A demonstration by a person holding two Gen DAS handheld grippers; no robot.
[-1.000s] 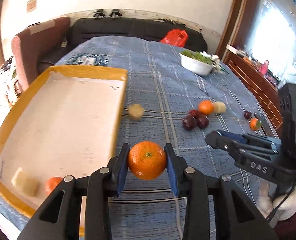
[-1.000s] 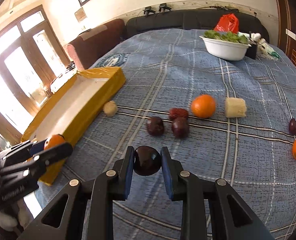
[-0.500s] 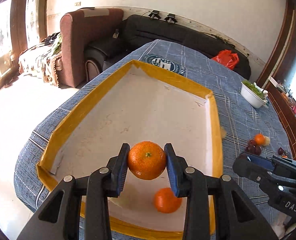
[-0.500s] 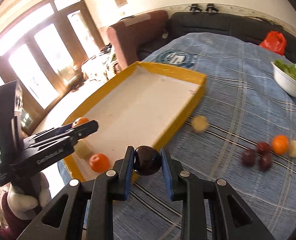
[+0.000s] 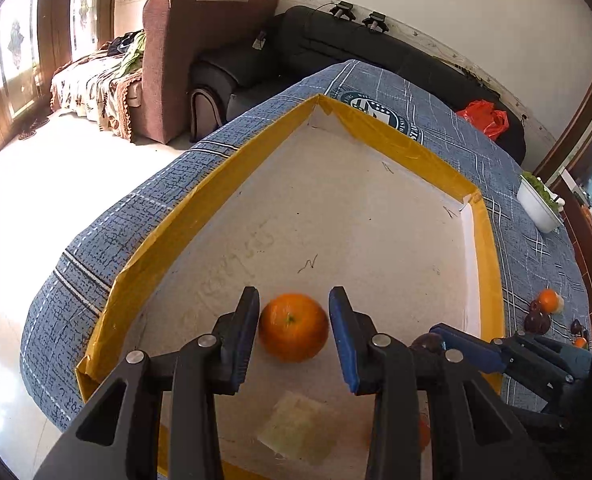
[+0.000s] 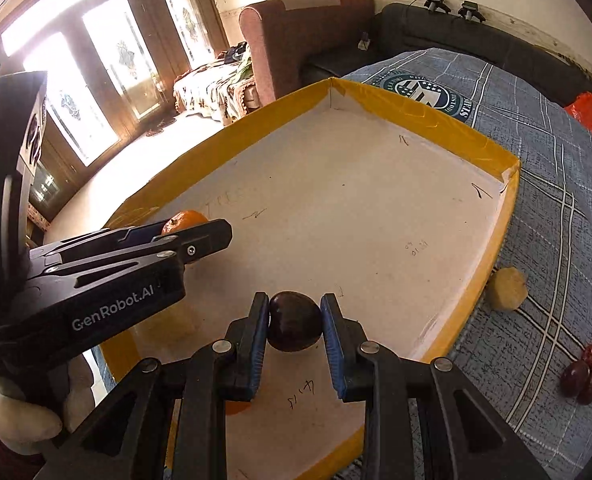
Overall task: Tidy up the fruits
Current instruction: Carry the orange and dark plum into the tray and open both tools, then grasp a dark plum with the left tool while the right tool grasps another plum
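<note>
The left claw (image 5: 293, 334) reaches level over the near end of the tray (image 5: 167, 236), its fingers spread wider than the orange (image 5: 293, 327) between them; narrow gaps show on both sides, so the fruit looks let go, slightly blurred, its stem dimple facing the camera. The right claw (image 6: 294, 330) hangs over the same tray (image 6: 508, 216) and pinches a dark plum (image 6: 294, 326), smooth and glossy, between blue pads, its long axis running finger to finger. The tray is shallow cardboard, pale inside with yellow taped walls, on the counter (image 5: 103, 236) under a blue checked cloth. A pale yellowish chunk (image 5: 298, 432) lies on the tray floor below the left claw. More fruit (image 6: 584, 372) sits on the cloth at the right.
</note>
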